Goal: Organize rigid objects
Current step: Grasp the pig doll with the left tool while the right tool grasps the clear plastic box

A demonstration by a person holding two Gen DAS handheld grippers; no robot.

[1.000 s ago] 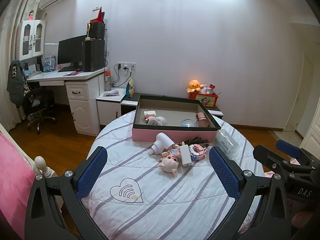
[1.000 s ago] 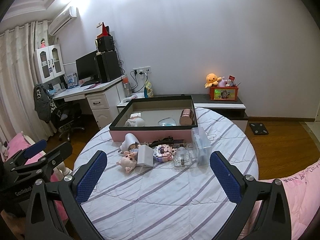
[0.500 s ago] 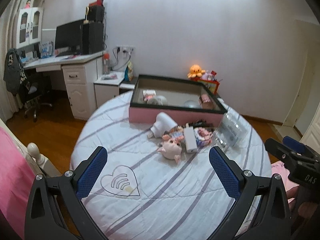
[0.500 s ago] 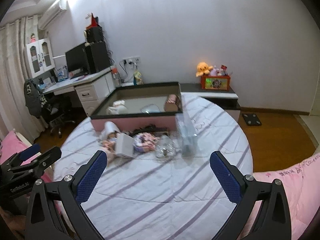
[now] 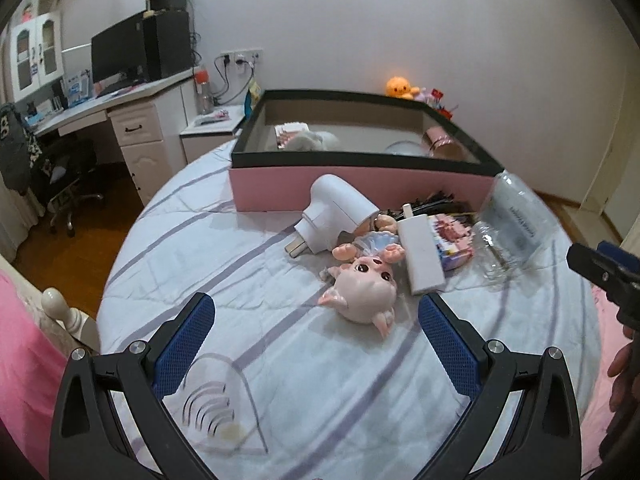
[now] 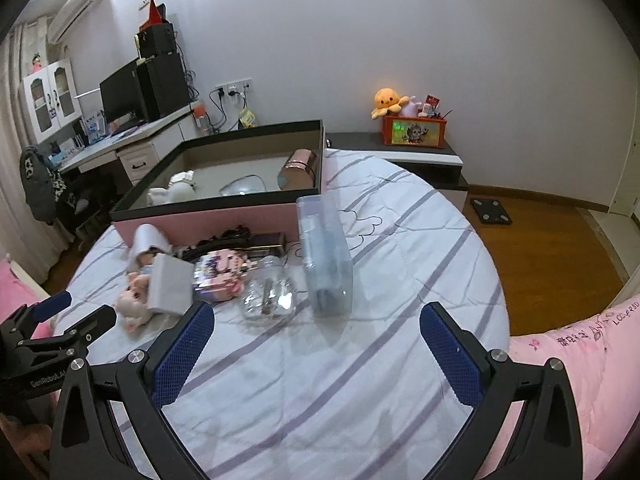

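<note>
Left gripper (image 5: 316,340) hovering low over the near part of the round bed (image 5: 192,240), fingers (image 5: 184,344) spread wide, nothing between them. Plenty of bare striped sheet in front, out to the bed's left edge. Just ahead: pink pig-faced doll head (image 5: 366,290), touching a white slab-shaped box (image 5: 420,254). White hair dryer (image 5: 336,212) behind those, nearly up against the front wall of the pink box with black rim (image 5: 360,190). Inside that box: something white and fluffy at left, a rose-gold cylinder (image 6: 298,170) at right. Further right, pastel block toy (image 6: 222,270), small clear jar (image 6: 270,294), then a tall clear plastic case (image 6: 324,256) at the pile's right end. Right gripper (image 6: 316,340) also spread wide and empty, over open sheet with lots of room out to the bed's right edge.
</note>
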